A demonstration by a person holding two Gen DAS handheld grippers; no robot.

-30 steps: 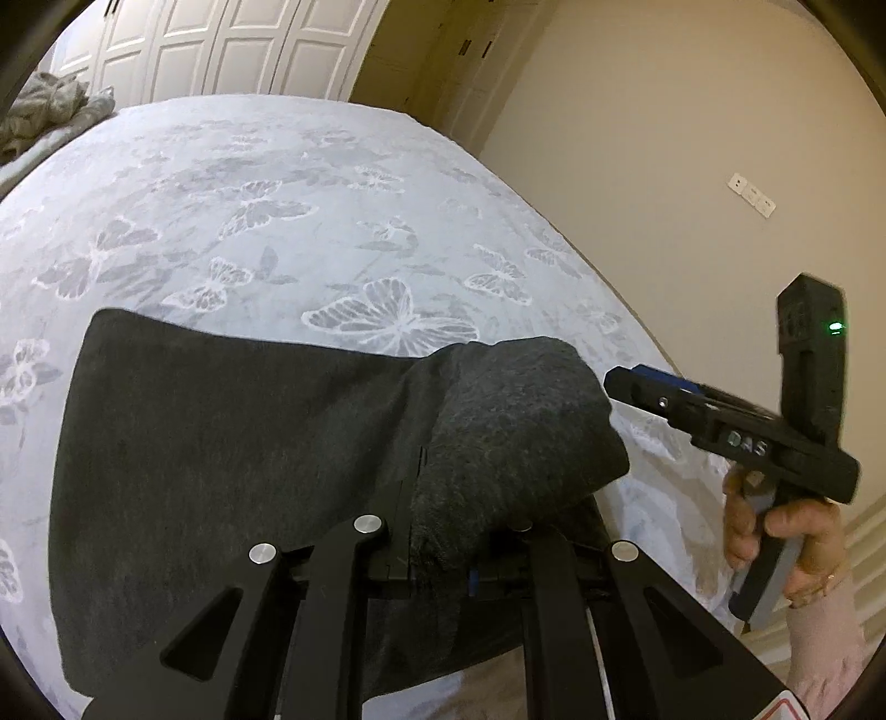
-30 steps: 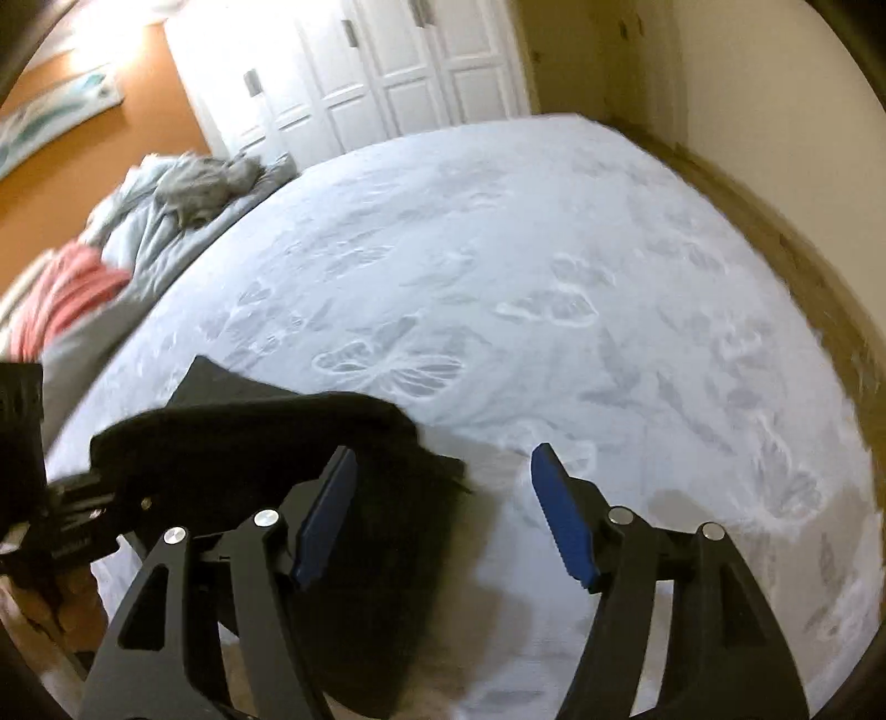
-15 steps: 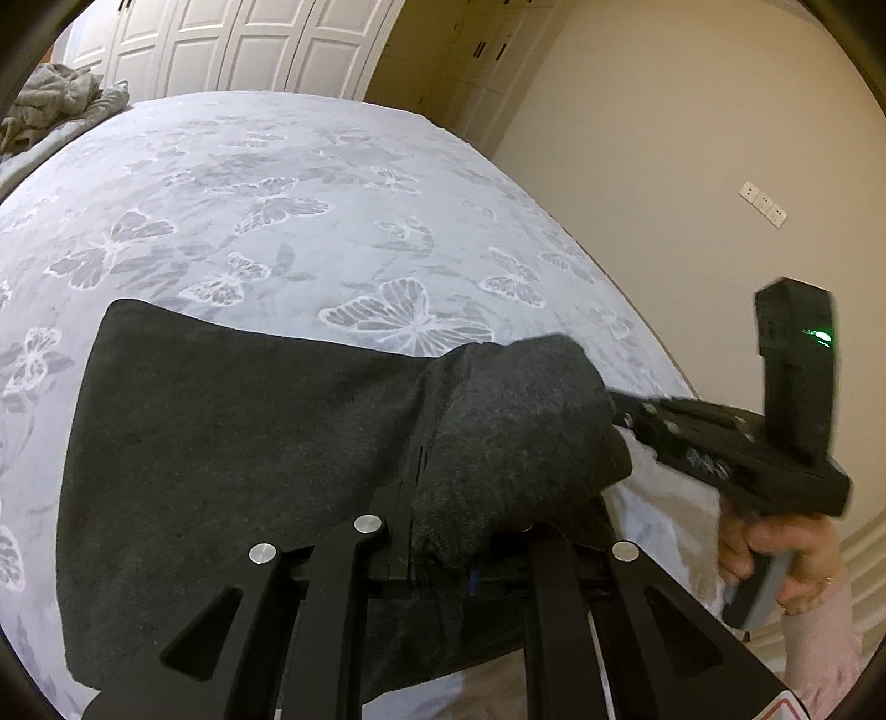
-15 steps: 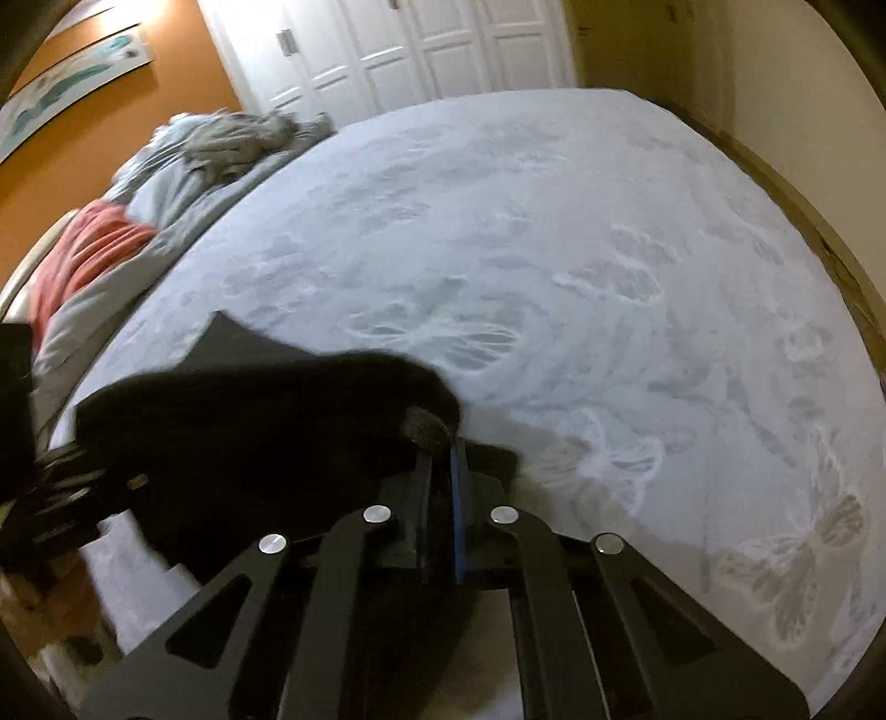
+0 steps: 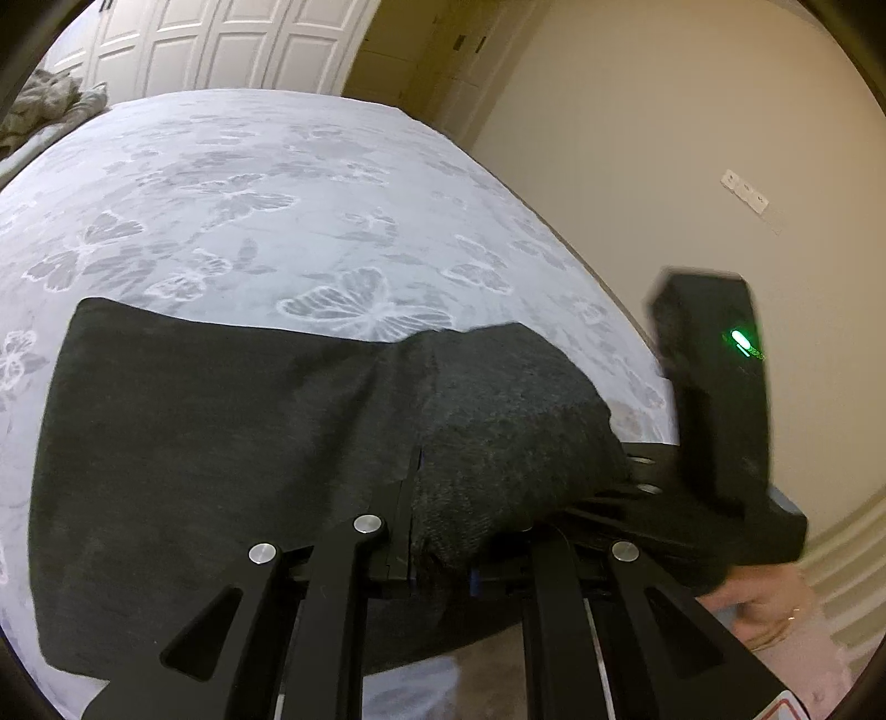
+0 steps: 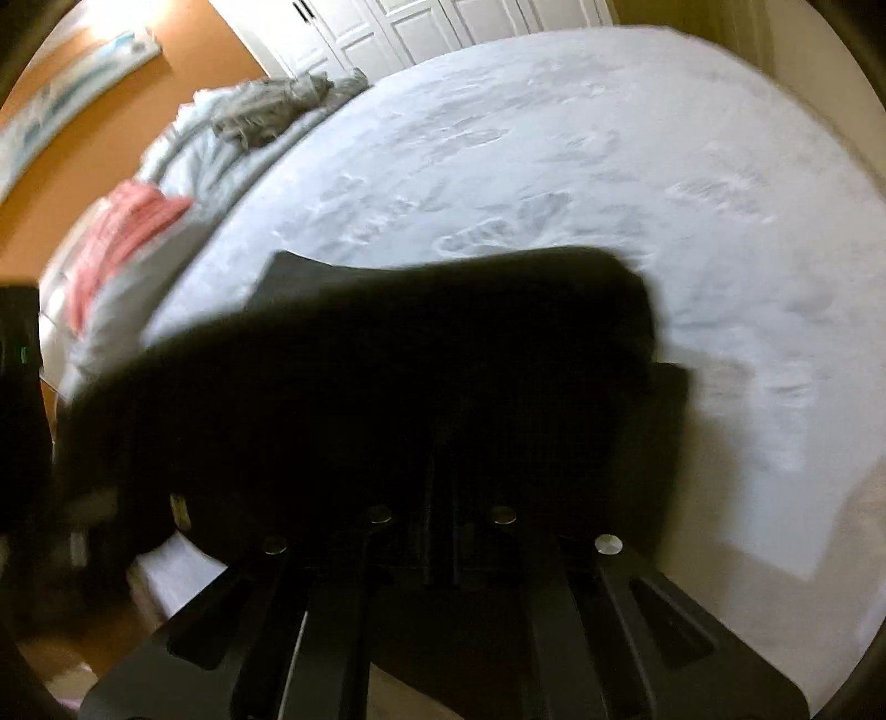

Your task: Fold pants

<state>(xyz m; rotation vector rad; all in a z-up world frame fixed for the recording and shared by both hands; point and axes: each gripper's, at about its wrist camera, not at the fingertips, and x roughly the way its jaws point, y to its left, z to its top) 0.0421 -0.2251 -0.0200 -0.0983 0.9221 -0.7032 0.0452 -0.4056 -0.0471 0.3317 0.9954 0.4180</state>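
Observation:
Dark grey pants (image 5: 221, 432) lie folded at the near edge of a bed with a white butterfly-print cover (image 5: 277, 221). My left gripper (image 5: 412, 498) is shut on the near edge of the pants, and a raised fold of cloth drapes over its right finger. My right gripper (image 6: 440, 498) is shut on the pants (image 6: 387, 376) and holds a lifted, blurred bunch of cloth above the bed (image 6: 609, 166). The right gripper's body also shows in the left wrist view (image 5: 714, 399), close against the fold's right end.
A beige wall with sockets (image 5: 745, 191) runs along the bed's right side. White wardrobe doors (image 5: 221, 44) stand beyond the far end. Crumpled grey bedding (image 6: 277, 105) and a pink cloth (image 6: 127, 221) lie at the far left.
My right gripper has closed on the pants' right end and lifted the cloth. It has moved in close to the left gripper. The left gripper has kept its hold.

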